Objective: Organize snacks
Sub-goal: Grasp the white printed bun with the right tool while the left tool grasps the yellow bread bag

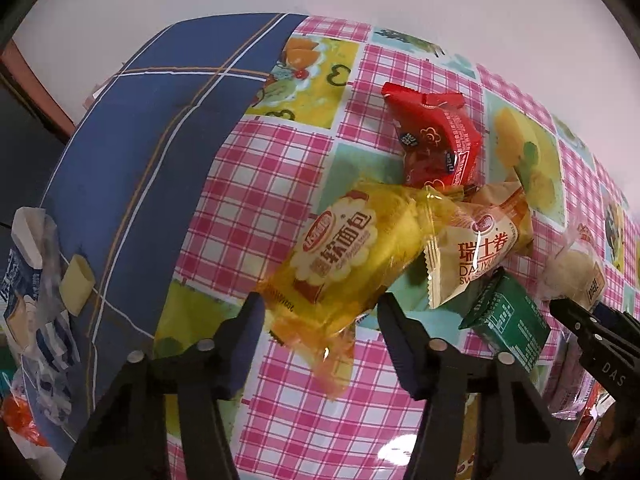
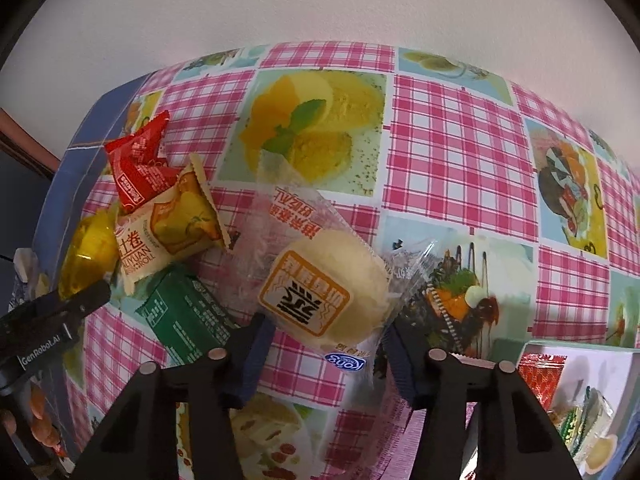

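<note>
A pile of snacks lies on the pink checked tablecloth (image 1: 280,184). In the left wrist view my left gripper (image 1: 320,312) is open, its fingers on either side of a yellow soft-bread packet (image 1: 340,256). Beyond it lie a red packet (image 1: 436,136), a cream Swiss-roll packet (image 1: 476,252) and a green carton (image 1: 508,320). In the right wrist view my right gripper (image 2: 328,340) is open around a clear packet with a pale bun (image 2: 320,288). The green carton (image 2: 188,316), Swiss roll (image 2: 168,228) and red packet (image 2: 140,164) lie to its left.
A blue cloth (image 1: 152,152) covers the table's left end, with wrappers (image 1: 32,280) hanging at its edge. A white box (image 2: 580,396) holding snacks sits at the lower right of the right wrist view. A white wall rises behind the table.
</note>
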Motion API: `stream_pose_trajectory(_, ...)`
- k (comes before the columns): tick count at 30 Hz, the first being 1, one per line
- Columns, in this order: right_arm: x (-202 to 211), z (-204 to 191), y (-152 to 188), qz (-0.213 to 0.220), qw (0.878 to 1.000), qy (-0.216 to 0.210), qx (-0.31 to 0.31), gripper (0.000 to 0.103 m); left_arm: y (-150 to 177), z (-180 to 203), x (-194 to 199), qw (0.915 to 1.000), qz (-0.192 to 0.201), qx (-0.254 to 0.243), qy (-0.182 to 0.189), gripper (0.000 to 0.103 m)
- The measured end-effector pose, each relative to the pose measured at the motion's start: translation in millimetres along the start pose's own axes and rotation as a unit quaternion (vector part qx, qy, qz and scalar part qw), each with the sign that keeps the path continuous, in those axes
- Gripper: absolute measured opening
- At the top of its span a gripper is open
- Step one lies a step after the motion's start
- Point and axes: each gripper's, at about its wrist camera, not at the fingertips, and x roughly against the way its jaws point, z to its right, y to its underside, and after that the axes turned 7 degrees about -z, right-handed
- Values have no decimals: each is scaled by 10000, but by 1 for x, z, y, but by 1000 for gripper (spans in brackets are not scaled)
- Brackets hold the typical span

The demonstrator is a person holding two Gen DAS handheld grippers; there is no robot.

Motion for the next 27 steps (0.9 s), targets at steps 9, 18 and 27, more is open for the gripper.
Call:
stream_pose_trajectory(9,12,7,15,33,10000,-38,-6,51,9,-6,14,9999,74,85,121,49)
stream_pose_trajectory(18,28,10,37,98,9998,-196,32,48,43,-7,43,9990,257,236,280,40)
stream_pose_trajectory(27,46,11,65,133,9994,-279,150,46,65,-7,54,9984,190,282,449,36)
